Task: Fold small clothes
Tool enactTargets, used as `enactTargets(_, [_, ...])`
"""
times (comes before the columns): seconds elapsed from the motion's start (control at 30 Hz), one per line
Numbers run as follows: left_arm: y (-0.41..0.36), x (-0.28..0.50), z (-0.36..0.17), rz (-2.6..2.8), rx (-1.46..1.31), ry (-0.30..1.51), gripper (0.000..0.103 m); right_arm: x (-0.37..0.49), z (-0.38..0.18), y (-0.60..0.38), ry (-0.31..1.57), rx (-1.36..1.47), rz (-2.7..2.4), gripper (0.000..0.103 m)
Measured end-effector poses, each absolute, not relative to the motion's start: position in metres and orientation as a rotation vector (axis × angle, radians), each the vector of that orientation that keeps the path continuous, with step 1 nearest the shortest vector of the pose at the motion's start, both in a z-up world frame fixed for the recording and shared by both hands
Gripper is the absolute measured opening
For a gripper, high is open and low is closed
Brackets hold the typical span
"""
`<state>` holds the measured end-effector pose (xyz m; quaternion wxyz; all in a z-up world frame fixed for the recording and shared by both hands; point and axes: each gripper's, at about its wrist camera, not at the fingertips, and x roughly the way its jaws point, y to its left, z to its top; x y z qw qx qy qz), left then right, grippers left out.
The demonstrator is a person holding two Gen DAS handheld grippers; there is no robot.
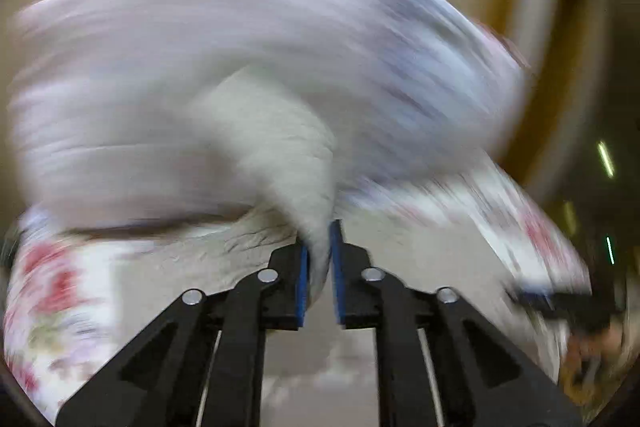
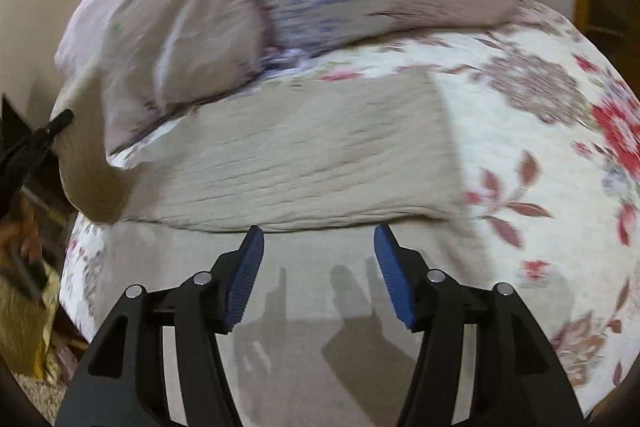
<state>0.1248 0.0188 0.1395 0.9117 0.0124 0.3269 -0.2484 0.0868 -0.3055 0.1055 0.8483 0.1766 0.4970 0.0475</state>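
Beige cloth (image 2: 304,151), ribbed and crinkled, lies on my bed's floral quilt (image 2: 532,131) as a broad band. Its long axis runs across my right-wrist view, from the quilt's left edge toward the red flowers on the right. Its right end is squared off, and its near edge sits just ahead of my right tong tips. Its left end lifts off the quilt toward my left tongs (image 2: 52,131), which show at the frame's left edge as a dark, half cut-off shape.

A lilac pillow (image 2: 224,7) with blue print lies along the far side of the quilt, overlapping the cloth's far left corner. In my left-wrist view that pillow is one big smear, and I can't make out its pattern or edges.

My left tongs (image 1: 320,267) are nearly closed, blue pads pinching a tapered fold of the cloth (image 1: 288,147) that rises away from the tips. My right tongs (image 2: 319,247) are spread wide, holding nothing, over a plain grey patch of quilt with their shadow on it.
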Motion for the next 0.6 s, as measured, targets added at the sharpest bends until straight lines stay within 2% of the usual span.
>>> enactTargets(0.03, [-0.024,0.117,0.126,-0.57,0.106,0.738,0.015,0.086,0.104,-0.312,1.053,0.381,0.092,0.06])
enactTargets(0.07, [-0.034,0.113,0.12,-0.572,0.126,0.761,0.016,0.084,0.102,-0.322,1.062,0.401,0.078,0.06])
enactTargets(0.1, [-0.038,0.107,0.112,-0.55,0.129,0.787,0.021,0.081,0.1,-0.332,1.069,0.423,0.068,0.06])
enactTargets(0.13, [-0.026,0.102,0.103,-0.496,0.094,0.817,0.037,0.075,0.099,-0.346,1.076,0.456,0.059,0.061])
enactTargets(0.2, [0.013,0.09,0.093,-0.349,0.028,0.851,0.057,0.058,0.095,-0.369,1.102,0.496,0.045,0.061])
enactTargets(0.3, [0.078,0.06,0.07,-0.182,-0.074,0.948,0.069,0.033,0.081,-0.387,1.164,0.552,0.055,0.061])
enactTargets(0.4, [0.13,0.023,0.035,-0.05,-0.157,1.083,0.068,0.003,0.062,-0.395,1.228,0.663,0.136,0.053])
enactTargets(0.47, [0.141,-0.001,0.022,-0.057,-0.248,1.126,0.066,-0.012,0.058,-0.393,1.241,0.715,0.205,0.045])
enactTargets(0.53, [0.145,-0.028,0.019,-0.092,-0.297,1.111,0.059,-0.027,0.048,-0.386,1.293,0.798,0.3,0.034])
enactTargets(0.57, [0.141,-0.037,0.019,-0.121,-0.317,1.118,0.058,-0.035,0.043,-0.383,1.312,0.828,0.341,0.032])
enactTargets(0.6, [0.139,-0.044,0.019,-0.151,-0.346,1.119,0.05,-0.041,0.04,-0.381,1.327,0.85,0.368,0.027])
